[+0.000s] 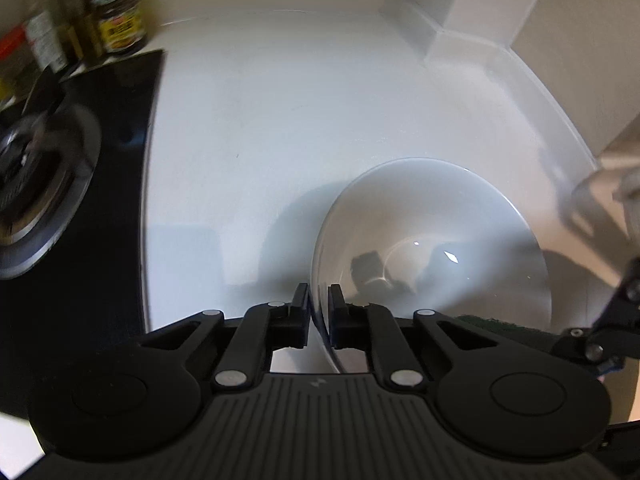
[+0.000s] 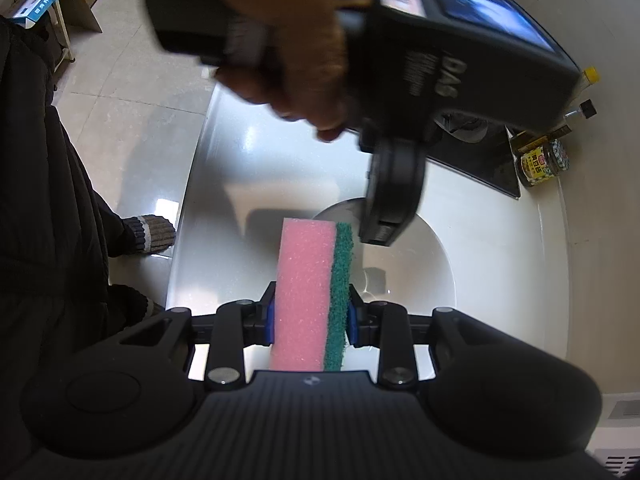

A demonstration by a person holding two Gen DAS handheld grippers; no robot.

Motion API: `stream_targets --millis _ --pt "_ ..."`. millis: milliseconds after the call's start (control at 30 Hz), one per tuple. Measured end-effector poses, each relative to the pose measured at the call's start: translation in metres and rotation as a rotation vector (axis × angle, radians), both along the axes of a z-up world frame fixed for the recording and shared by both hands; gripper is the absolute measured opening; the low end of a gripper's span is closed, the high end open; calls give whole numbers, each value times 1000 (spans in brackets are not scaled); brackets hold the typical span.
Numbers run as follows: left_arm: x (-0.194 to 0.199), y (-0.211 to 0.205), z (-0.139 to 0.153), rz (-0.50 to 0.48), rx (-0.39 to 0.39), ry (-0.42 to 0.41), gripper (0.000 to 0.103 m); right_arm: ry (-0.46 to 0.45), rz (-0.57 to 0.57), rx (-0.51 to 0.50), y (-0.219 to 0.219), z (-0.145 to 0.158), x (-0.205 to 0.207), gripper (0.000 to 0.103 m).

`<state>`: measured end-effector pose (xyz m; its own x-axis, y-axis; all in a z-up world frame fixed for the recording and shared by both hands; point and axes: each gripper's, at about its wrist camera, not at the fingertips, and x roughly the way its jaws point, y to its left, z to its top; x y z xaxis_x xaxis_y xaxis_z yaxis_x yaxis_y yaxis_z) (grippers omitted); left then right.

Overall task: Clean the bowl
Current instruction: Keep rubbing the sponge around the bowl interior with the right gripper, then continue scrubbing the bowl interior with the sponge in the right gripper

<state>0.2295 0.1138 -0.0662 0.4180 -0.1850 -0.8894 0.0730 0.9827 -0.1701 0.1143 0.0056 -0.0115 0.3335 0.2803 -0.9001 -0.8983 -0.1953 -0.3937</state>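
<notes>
A white bowl (image 1: 432, 232) sits on the white counter (image 1: 272, 128). My left gripper (image 1: 319, 312) is shut on the bowl's near rim, one finger inside and one outside. In the right wrist view the bowl (image 2: 412, 268) lies ahead, with the left gripper (image 2: 382, 236) and the hand that holds it above its rim. My right gripper (image 2: 310, 316) is shut on a pink sponge with a green scouring side (image 2: 308, 280), held upright just before the bowl. The sponge's green edge (image 1: 496, 322) and part of the right gripper (image 1: 600, 320) show at the lower right of the left wrist view.
A black hob with a gas burner (image 1: 48, 184) lies left of the bowl. Jars and bottles (image 1: 116, 20) stand behind it, also seen in the right wrist view (image 2: 544, 160). A white wall box (image 1: 480, 4) stands at the back right. The counter's front edge (image 2: 188, 208) drops to the floor.
</notes>
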Motion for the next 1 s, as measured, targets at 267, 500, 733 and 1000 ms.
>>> stream_targets --millis 267,500,733,1000 --pt "6 0 1 12 11 7 9 -1 -15 11 -2 0 5 27" --pt "-14 4 0 71 -21 10 11 -7 -3 4 0 -2 3 27" --pt "17 -1 -2 -53 42 30 11 -9 47 -17 -2 -7 -4 27" --pt "12 0 2 -29 48 27 12 -20 24 -5 -5 -7 -1 27"
